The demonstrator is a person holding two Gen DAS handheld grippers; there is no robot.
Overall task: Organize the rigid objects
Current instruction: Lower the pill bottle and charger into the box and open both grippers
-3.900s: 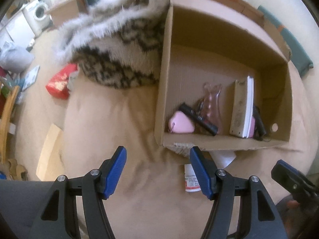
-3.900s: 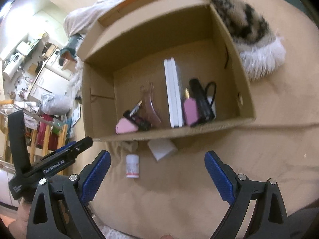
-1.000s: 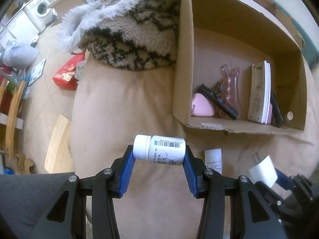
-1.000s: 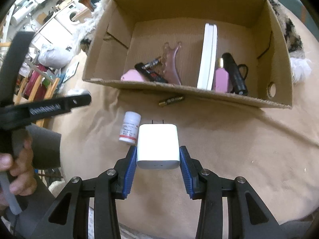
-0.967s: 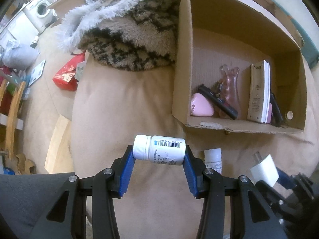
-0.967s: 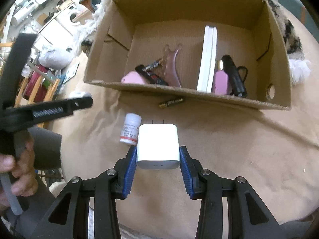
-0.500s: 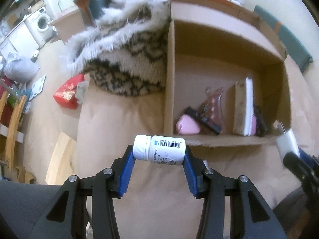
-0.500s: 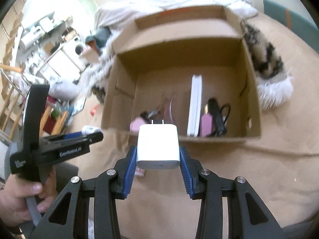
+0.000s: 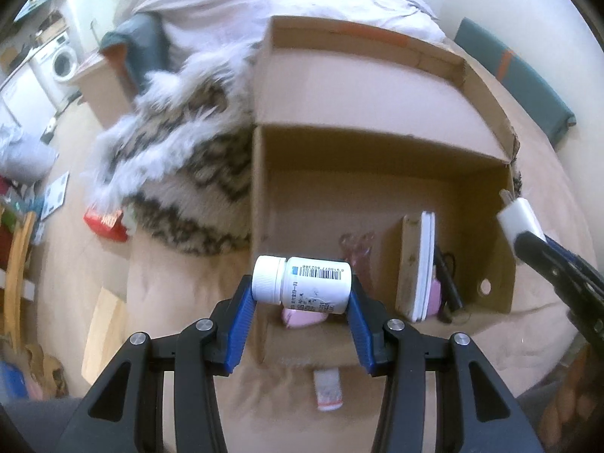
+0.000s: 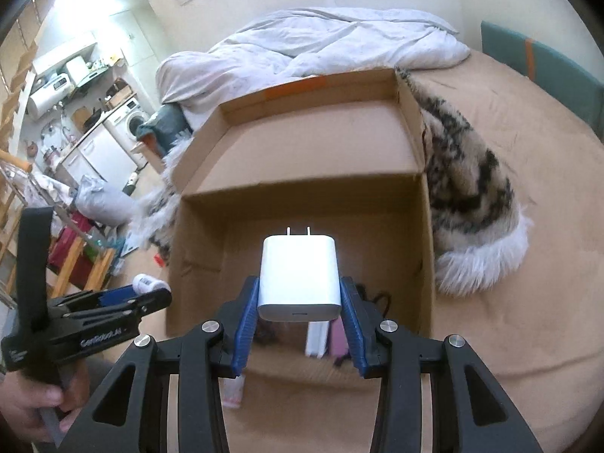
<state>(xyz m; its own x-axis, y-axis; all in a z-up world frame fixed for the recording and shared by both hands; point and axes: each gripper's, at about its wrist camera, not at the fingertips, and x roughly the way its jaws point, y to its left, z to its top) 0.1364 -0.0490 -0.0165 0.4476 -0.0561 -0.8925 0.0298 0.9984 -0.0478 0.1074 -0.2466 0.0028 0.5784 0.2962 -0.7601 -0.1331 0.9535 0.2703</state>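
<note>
My left gripper point(image 9: 300, 298) is shut on a white pill bottle point(image 9: 302, 284) lying crosswise, held above the near wall of the open cardboard box point(image 9: 264, 204). My right gripper point(image 10: 298, 305) is shut on a white wall charger point(image 10: 298, 277), prongs pointing away, above the box point(image 10: 196, 245). The charger also shows at the right in the left wrist view point(image 9: 519, 219), and the left gripper with the bottle at the left in the right wrist view point(image 10: 147, 290). Inside the box lie a white book point(image 9: 421, 264), a pink vase point(image 9: 356, 253), a pink item point(image 9: 302, 315) and black items.
A second small pill bottle point(image 9: 327, 390) lies on the tan bedcover in front of the box. A furry patterned blanket point(image 9: 181, 173) lies against the box's left side. A white duvet point(image 10: 321, 45) is behind. A red packet point(image 9: 105, 222) lies on the floor.
Both grippers have moved forward and up toward the box with their loads; the box fills more of each view. The charger has risen in the left wrist view.
</note>
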